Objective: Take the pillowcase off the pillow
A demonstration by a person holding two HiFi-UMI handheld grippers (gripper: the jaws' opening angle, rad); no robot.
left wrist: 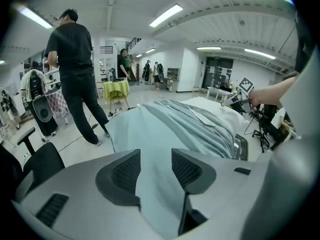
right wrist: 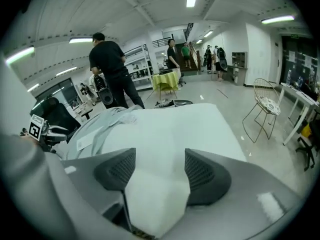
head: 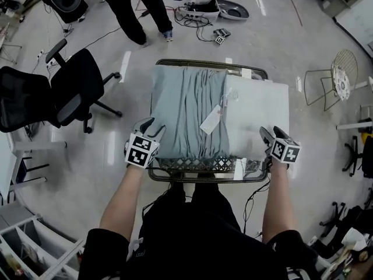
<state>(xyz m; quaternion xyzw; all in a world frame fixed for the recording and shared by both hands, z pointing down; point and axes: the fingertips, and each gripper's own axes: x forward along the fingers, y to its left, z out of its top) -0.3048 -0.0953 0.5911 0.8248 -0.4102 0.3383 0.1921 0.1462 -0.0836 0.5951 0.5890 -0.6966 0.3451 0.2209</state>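
Note:
A pale blue-green pillowcase is bunched over the left part of a white pillow, which lies on a metal mesh table. A white tag hangs from the fabric near the middle. My left gripper sits at the near left corner. In the left gripper view it stands open with pillowcase cloth lying loose between the jaws. My right gripper is at the near right corner. In the right gripper view it is shut on the bare pillow corner, which fills the gap.
A black office chair stands left of the table. A person stands beyond it, near cables and gear on the floor. A wire chair is at the right. The person's legs are against the table's near edge.

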